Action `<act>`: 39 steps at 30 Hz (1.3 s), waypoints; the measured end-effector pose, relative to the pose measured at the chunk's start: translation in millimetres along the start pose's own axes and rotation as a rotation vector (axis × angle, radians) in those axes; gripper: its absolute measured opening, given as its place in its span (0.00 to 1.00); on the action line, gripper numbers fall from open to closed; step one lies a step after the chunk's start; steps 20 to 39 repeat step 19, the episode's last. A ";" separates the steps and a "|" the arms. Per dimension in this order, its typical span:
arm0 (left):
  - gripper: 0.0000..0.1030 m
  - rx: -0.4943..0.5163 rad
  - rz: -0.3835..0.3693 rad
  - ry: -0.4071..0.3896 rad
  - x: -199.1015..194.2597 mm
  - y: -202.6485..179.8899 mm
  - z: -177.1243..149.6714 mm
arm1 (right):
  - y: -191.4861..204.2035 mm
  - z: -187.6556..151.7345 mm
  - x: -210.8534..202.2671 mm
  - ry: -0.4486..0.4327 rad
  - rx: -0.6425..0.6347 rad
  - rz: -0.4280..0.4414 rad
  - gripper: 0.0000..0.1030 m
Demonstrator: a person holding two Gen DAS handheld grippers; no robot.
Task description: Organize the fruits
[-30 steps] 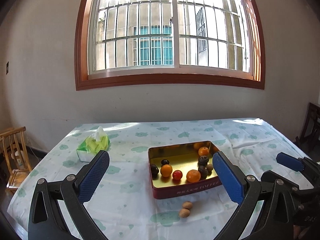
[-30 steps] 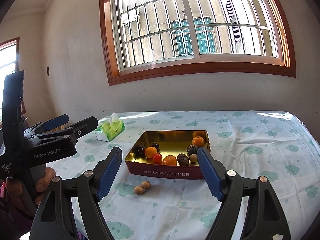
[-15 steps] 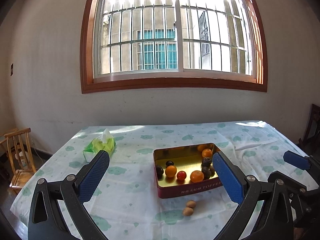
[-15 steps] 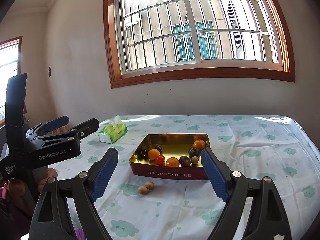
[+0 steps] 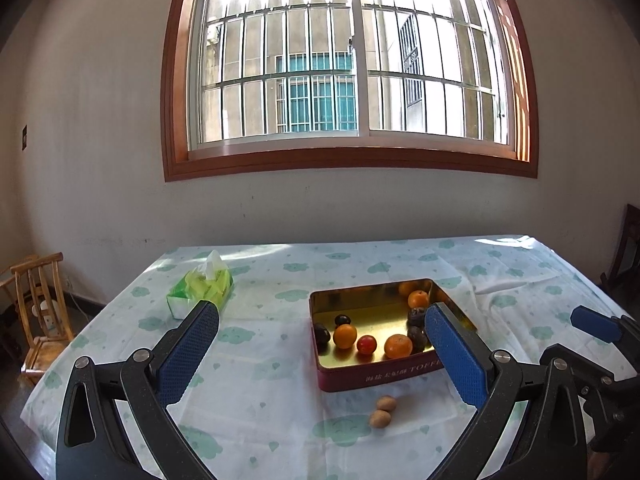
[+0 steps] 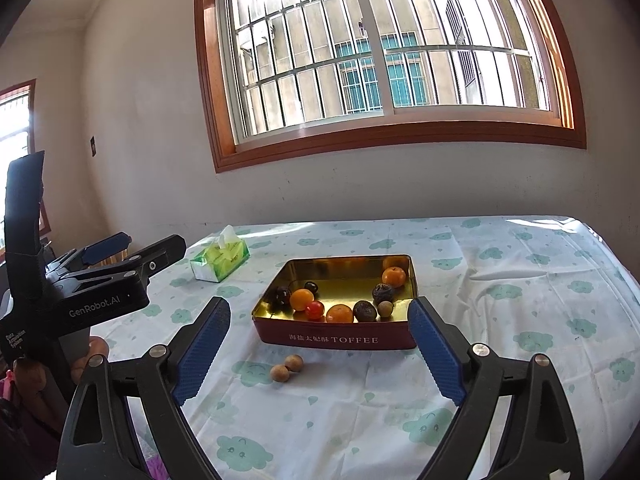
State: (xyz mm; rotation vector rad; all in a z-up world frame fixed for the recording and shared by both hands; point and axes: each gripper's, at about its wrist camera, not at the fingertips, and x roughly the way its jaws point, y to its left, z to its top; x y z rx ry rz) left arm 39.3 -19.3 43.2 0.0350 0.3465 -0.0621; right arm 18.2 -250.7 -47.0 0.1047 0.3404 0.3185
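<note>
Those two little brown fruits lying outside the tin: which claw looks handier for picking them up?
Probably the right claw. Its jaws stand wide open, having just been opening, with nothing between them, and the two brown fruits lie nearly centred ahead of it. From the left claw they sit off to its right.

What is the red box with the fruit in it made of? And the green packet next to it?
The red box looks like metal, a toffee tin: its gold inside is shiny and mirrors the fruit, and its walls are thin with a rolled rim. The green packet seems to be soft, glossy plastic film, wrinkled, with a white paper tissue sticking out of the top.
</note>
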 end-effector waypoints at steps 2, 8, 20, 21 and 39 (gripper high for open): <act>0.99 -0.001 0.001 0.011 4.6 0.2 -2.2 | -3.3 -2.9 4.9 0.016 0.008 -0.001 0.87; 0.99 0.011 -0.001 0.058 23.5 -2.6 -9.5 | -17.3 -12.5 21.6 0.065 0.023 -0.012 0.89; 1.00 0.010 0.058 0.145 67.9 1.2 -17.4 | -147.3 -25.3 117.2 0.389 0.065 -0.177 0.92; 1.00 0.010 0.058 0.145 67.9 1.2 -17.4 | -147.3 -25.3 117.2 0.389 0.065 -0.177 0.92; 1.00 0.010 0.058 0.145 67.9 1.2 -17.4 | -147.3 -25.3 117.2 0.389 0.065 -0.177 0.92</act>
